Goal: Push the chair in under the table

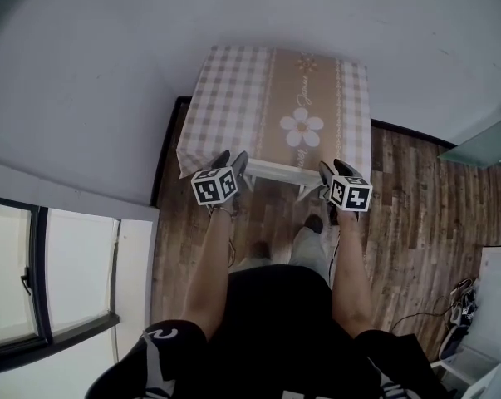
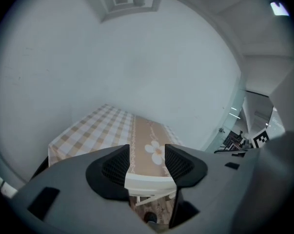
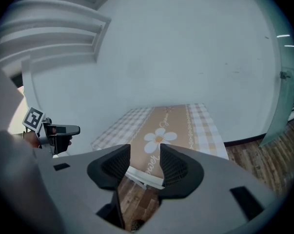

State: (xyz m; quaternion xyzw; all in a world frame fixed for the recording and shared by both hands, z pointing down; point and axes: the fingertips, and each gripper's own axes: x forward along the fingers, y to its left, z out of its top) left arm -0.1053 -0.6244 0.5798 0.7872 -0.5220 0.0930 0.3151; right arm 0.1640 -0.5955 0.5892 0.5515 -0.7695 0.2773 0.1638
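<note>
A table [image 1: 233, 98] under a checked cloth with a beige runner and a daisy stands against the wall. The white chair [image 1: 275, 171] has its top rail right at the table's near edge, its seat hidden under the cloth. My left gripper [image 1: 231, 160] hovers by the rail's left end and my right gripper [image 1: 333, 171] by its right end. In the left gripper view the left gripper [image 2: 147, 165] is open, and the chair rail [image 2: 149, 182] shows through the gap, lower down. The right gripper [image 3: 144, 167] is open too, with the rail [image 3: 144, 178] beyond its pads.
Wood plank floor [image 1: 416, 214] lies around the table, and the person's feet [image 1: 312, 223] stand just behind the chair. A grey wall backs the table. A window frame [image 1: 42, 264] is at the left, a glass pane [image 1: 487, 144] and cables [image 1: 462, 302] at the right.
</note>
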